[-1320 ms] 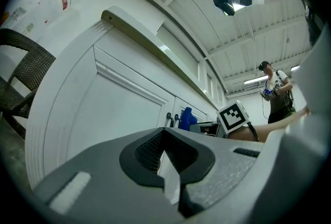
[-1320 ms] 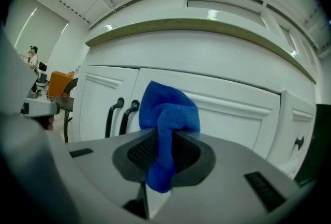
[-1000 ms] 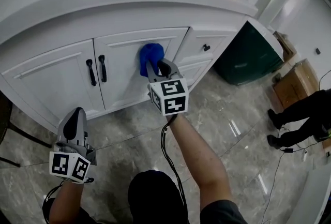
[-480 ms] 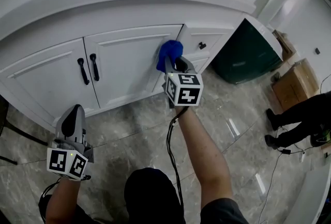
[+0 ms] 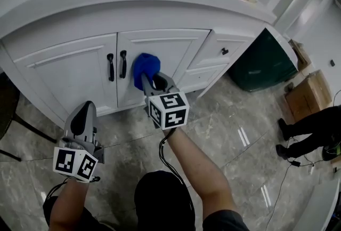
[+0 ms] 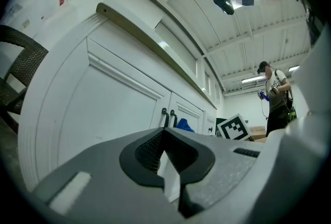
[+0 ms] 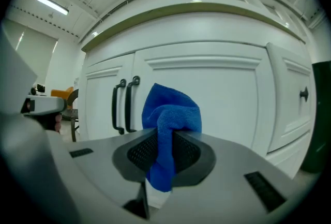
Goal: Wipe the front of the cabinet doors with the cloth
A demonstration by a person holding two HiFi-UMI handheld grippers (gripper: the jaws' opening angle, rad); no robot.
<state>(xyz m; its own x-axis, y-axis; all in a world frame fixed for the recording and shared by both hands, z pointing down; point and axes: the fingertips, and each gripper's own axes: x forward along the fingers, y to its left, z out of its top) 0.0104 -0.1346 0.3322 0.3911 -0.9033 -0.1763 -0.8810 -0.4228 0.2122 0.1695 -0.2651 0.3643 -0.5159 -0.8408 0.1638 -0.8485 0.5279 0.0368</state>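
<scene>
1. Snagging is the main hazard. The cloth (image 7: 170,114) sits on the right-hand cabinet door (image 5: 176,54), just beside the pair of black handles (image 5: 117,65) at the door seam. A stroke carried further toward the seam would probably catch the wad on the nearer handle and drag it out of the grip.
2. Cloth slip. The right claw (image 7: 163,153) pinches only a narrow fold of the cloth, and most of the fabric is bunched beyond the tips. Heavy pressure against the panel could work the fold loose. Too shallow an angle could bring the hard jaw tips onto the painted surface.
3. Incomplete coverage. A bunched wad offers a small contact patch, so the recessed frame lines of the door are likely to be skipped unless strokes overlap. The left-hand cabinet door (image 5: 64,72) carries no cloth at this moment and, by the task, also needs wiping.
4. Cloth position relative to the right claw:
   - The fold runs between the two jaws, which are pressed together on it.
   - A short tail hangs below the jaws.
   - The blue wad stands ahead of the tips, between them and the door panel. It appears to rest against the panel, though firm contact cannot be confirmed.
5. Left claw (image 6: 165,158). The jaws are pressed together with nothing between them. It is held low over the floor (image 5: 240,134), facing the left-hand door and well apart from the cloth.
</scene>
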